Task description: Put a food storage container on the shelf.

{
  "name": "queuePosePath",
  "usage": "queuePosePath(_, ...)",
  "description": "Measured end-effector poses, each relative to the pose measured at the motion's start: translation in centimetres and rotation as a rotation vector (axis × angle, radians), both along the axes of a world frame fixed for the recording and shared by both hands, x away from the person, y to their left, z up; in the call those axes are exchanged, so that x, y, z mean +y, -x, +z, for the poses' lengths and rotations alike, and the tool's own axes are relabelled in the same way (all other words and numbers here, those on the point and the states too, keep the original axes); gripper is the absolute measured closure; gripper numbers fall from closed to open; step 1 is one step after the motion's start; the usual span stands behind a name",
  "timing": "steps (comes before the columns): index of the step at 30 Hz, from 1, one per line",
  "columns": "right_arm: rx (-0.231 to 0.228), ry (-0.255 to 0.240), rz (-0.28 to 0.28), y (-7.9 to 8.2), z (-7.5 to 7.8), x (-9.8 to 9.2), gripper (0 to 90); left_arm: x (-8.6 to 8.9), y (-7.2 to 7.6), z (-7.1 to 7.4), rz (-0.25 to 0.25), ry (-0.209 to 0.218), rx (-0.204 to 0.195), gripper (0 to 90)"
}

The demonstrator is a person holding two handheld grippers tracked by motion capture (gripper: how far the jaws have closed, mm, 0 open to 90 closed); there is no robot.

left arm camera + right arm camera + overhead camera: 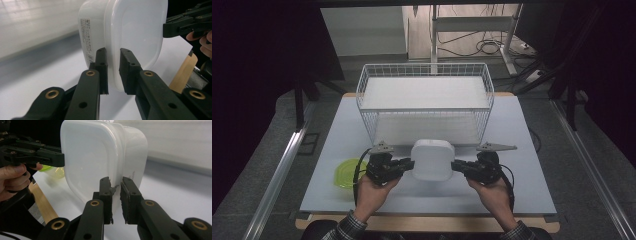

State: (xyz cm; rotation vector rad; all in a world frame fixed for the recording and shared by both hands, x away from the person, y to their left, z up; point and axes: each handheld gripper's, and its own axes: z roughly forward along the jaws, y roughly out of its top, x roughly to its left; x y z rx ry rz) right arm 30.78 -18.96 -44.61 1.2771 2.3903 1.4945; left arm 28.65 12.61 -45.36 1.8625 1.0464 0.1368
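A white plastic container [432, 159] with rounded corners hangs just above the table in front of the wire basket, held from both sides. My left gripper [411, 164] is shut on its left rim, and my right gripper [454, 166] is shut on its right rim. In the left gripper view the container [135, 32] stands on edge, its lip pinched between my left gripper [113, 51] jaws, and a printed label shows on its side. In the right gripper view the container [92, 157] lip sits between my right gripper [115, 180] jaws.
A white wire basket [362, 85] stands just behind the container, at the middle back of the pale table [522, 150]. A yellow-green round lid or dish [346, 172] lies left of my left hand. The table's wooden front edge runs beneath both wrists.
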Motion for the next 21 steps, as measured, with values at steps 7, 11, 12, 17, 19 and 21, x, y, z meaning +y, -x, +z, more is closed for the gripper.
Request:
queuePosePath(7, -0.052, 0.004, 0.014, -0.7, 1.9, 1.0, 79.8, 0.8, -0.2, 1.7, 0.023, -0.003, -0.047, 78.1)
queuePosePath(11, -0.081, 0.007, 0.021, -1.2, 3.3, 1.5, 79.8, 1.3, -0.5, 2.9, 0.032, 0.002, -0.074, 78.0)
queuePosePath(12, -0.081, 0.007, 0.021, -1.2, 3.3, 1.5, 79.8, 1.4, -0.6, 3.2, 0.034, -0.001, -0.081, 78.0)
queuePosePath(17, -0.102, 0.004, 0.030, -1.9, 4.6, 2.0, 79.8, 1.7, -1.0, 4.7, 0.045, -0.008, -0.109, 78.1)
queuePosePath(19, -0.109, -0.002, 0.029, -2.4, 5.4, 2.1, 79.7, 1.8, -1.3, 5.3, 0.049, -0.010, -0.118, 78.0)
queuePosePath(21, -0.113, -0.002, 0.028, -2.6, 5.6, 2.2, 79.7, 1.8, -1.5, 5.9, 0.054, -0.010, -0.129, 78.1)
